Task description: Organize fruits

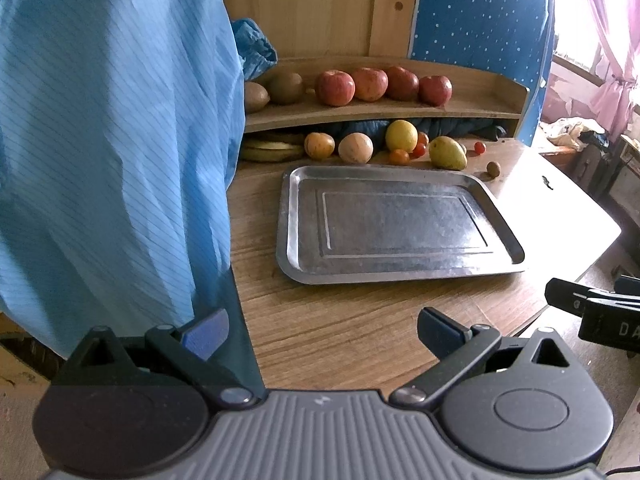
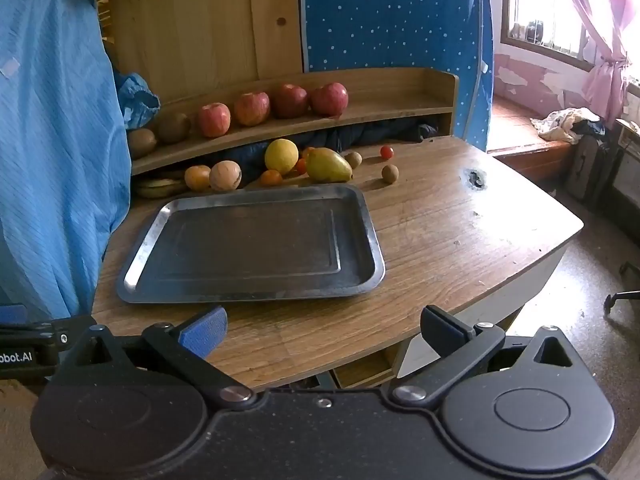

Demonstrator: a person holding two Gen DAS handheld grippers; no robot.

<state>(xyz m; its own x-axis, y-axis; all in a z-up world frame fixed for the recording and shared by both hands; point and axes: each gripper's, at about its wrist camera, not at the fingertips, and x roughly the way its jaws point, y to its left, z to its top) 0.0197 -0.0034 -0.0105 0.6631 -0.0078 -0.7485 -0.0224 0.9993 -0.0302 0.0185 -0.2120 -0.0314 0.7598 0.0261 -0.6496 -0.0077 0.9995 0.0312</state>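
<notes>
Both claws gape above a rectangular steel tray (image 2: 372,236).

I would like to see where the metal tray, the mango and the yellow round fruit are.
metal tray (image 2: 256,240), right wrist view, on its bare floor.
mango (image 2: 328,166), right wrist view, on its middle.
yellow round fruit (image 1: 401,135), left wrist view, on its middle.

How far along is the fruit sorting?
Apparently at the start. Done: nothing on the metal tray. In hand: nothing; left gripper and right gripper are both open. Left: four apples on the shelf; mango and other loose fruit behind the tray.
</notes>
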